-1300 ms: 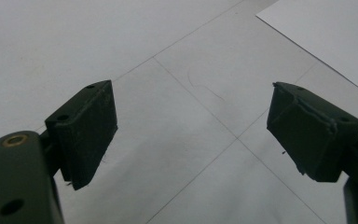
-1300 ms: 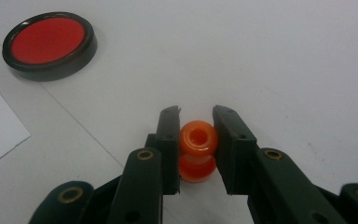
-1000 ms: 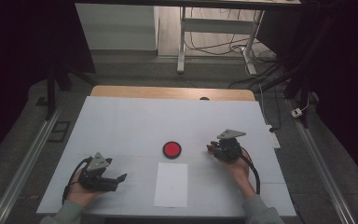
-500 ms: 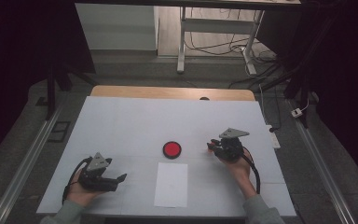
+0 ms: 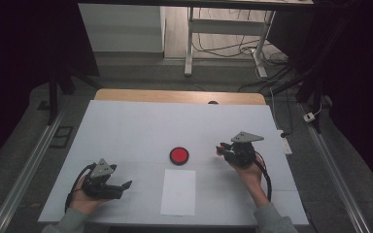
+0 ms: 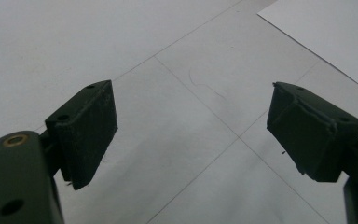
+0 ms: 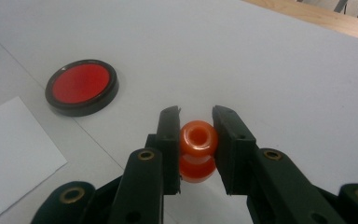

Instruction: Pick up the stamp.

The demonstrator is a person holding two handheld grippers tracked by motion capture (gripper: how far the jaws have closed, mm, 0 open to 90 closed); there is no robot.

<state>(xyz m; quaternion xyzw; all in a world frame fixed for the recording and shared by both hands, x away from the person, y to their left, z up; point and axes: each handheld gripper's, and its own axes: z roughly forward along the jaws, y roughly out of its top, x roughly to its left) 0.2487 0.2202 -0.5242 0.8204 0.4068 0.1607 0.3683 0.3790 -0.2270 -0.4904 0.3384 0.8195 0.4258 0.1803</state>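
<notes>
My right gripper (image 7: 196,116) is shut on a small orange spool-shaped piece (image 7: 196,140) with a hole in its top, held between the two black jaws. In the high view that gripper (image 5: 219,148) hovers to the right of a red disc with a black rim (image 5: 178,156), which lies flat on the white table; the disc (image 7: 81,85) lies ahead and to the left of the jaws. My left gripper (image 5: 126,186) rests at the front left of the table, jaws wide apart and nothing between its pads (image 6: 86,130).
A white sheet of paper (image 5: 178,191) lies near the front edge, just below the red disc; its corner (image 6: 326,32) reaches the upper right of the left gripper view. A wooden strip (image 5: 175,96) runs along the table's far edge. Cables and a desk frame stand on the floor behind.
None of the arms, the disc or the paper has visibly shifted; the right gripper stays shut on the orange piece.
</notes>
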